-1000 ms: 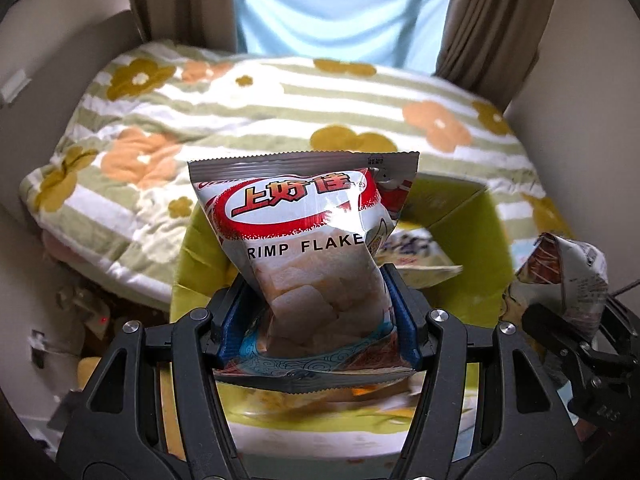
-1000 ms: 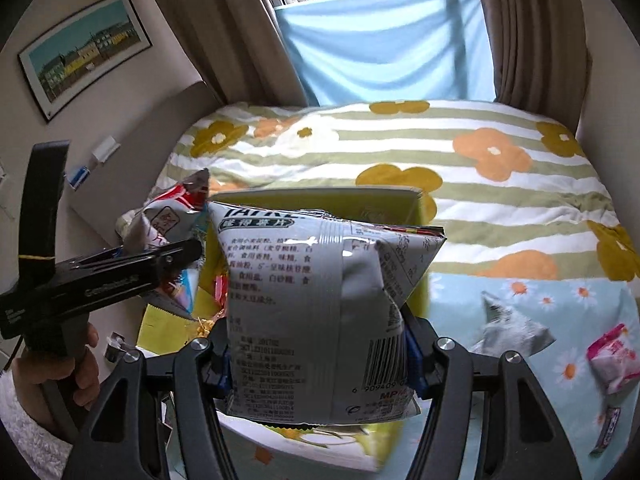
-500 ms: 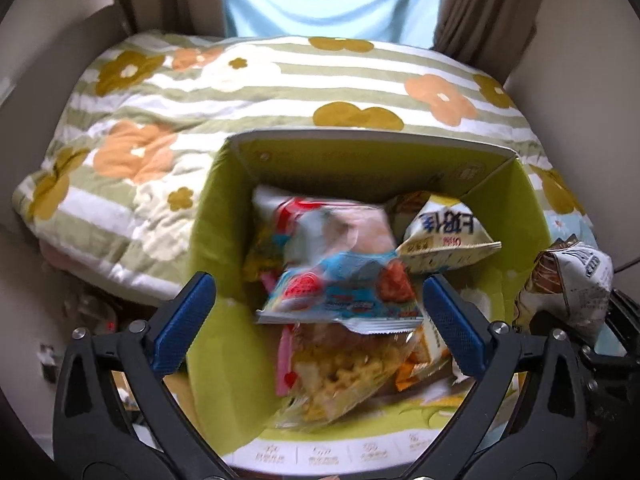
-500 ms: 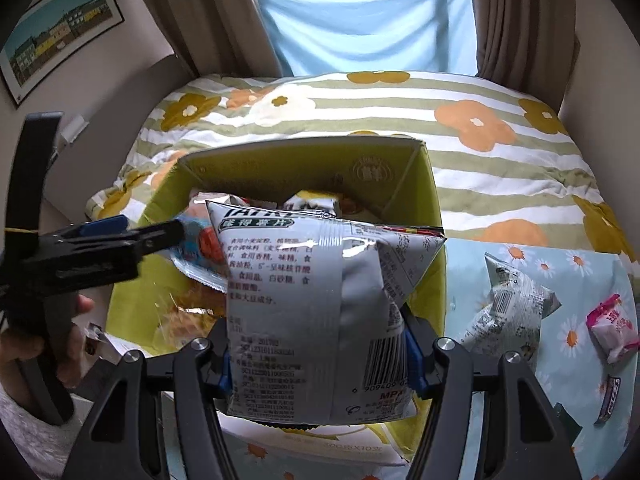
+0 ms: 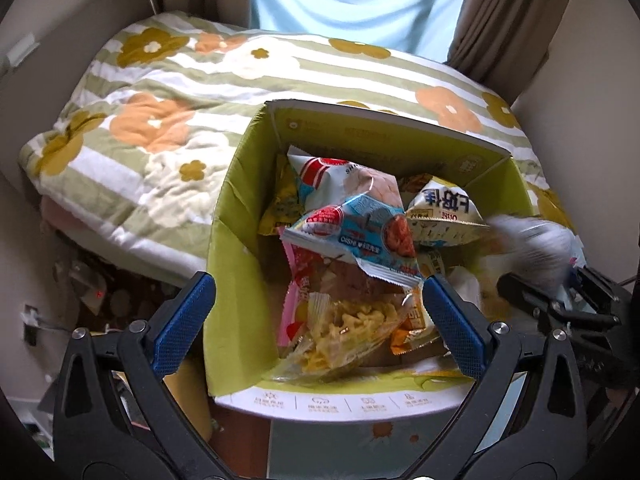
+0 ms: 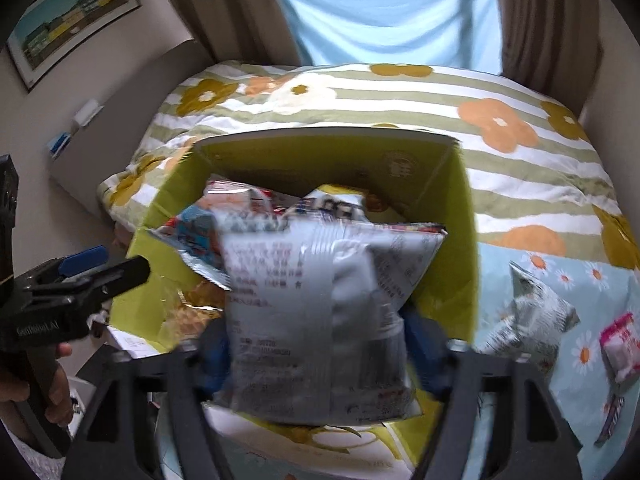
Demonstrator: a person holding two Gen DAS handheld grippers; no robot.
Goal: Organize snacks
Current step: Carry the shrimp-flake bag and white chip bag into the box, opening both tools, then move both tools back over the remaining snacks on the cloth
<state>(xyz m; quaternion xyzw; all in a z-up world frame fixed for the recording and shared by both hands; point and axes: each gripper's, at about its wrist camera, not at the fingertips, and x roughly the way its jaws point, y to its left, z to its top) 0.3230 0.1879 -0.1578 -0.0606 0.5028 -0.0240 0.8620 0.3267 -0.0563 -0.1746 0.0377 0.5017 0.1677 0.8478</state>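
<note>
Right wrist: silver snack bag [image 6: 320, 320] upright, long axis vertical.

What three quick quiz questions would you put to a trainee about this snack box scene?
1. True or false: the left gripper holds a snack bag.
2. The inside of the box is: A green, B red, C blue.
3. What is between the fingers of the right gripper?

Key
1. False: its jaws have just been opening and nothing is between them.
2. A.
3. The silver bag, blurred; the jaws have just been opening around it.
</note>
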